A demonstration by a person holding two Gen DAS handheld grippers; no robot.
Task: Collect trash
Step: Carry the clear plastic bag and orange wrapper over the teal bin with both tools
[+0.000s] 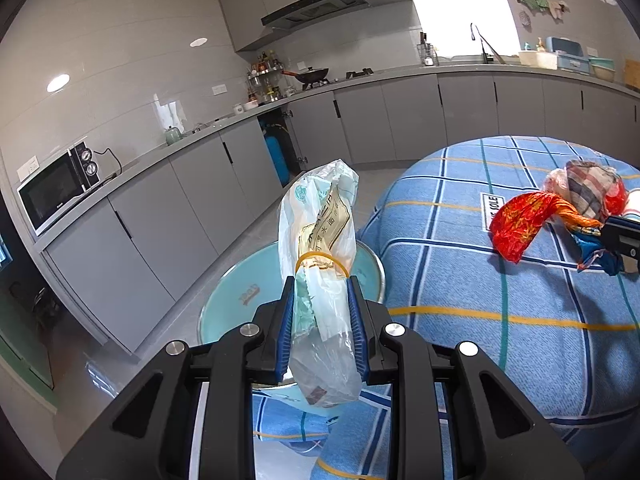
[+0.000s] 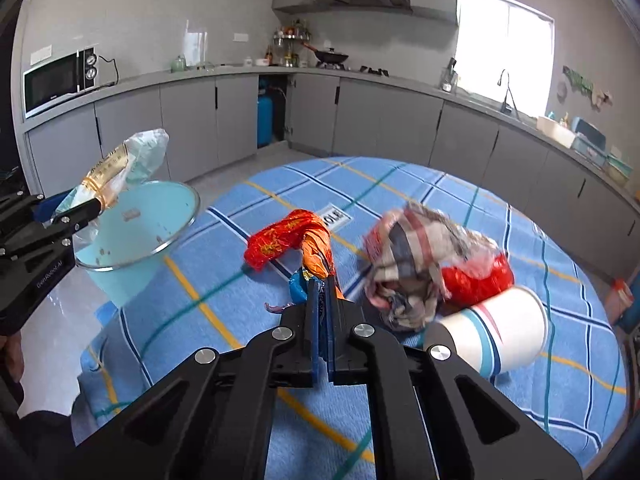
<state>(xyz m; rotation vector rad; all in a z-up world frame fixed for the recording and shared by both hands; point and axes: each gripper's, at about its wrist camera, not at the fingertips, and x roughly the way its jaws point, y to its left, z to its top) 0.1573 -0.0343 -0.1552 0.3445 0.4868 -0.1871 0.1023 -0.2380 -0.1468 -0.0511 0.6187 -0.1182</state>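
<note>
Over on the left wrist view, the left tool (image 1: 322, 280) is clamped on a clear plastic bag (image 1: 320, 240) bound with a yellow rubber band (image 1: 320, 261), and the bag's long axis runs straight up and away along the fingers. Directly beneath and just beyond it sits the pale blue bin (image 1: 236, 304), mouth open, beside the edge of the round counter (image 1: 500, 340) with its blue checked cloth. That is the relation that matters here: the bag hangs above the bin, so letting go looks like the next call for this hand. Far right in this view, the red wrapper (image 1: 520, 224) lies on the cloth with the right tool (image 1: 616, 240) at its near end.

Switching to the right wrist view, the right tool (image 2: 322, 292) has its jaws pinched together on the orange and blue tail of the red wrapper (image 2: 288, 238). The wrapper stretches forward and to the left from the tips, towards the bin (image 2: 136, 236), which sits well off to the left at the counter's rim. The left tool (image 2: 86, 206) hovers over that bin with its bag (image 2: 132, 156). Just right of the wrapper sit a crumpled checked cloth (image 2: 412, 256) with red plastic (image 2: 480, 280) under it, and a paper cup (image 2: 500, 332) on its side. These look like the leftovers to collect, nearest the right hand.
</note>
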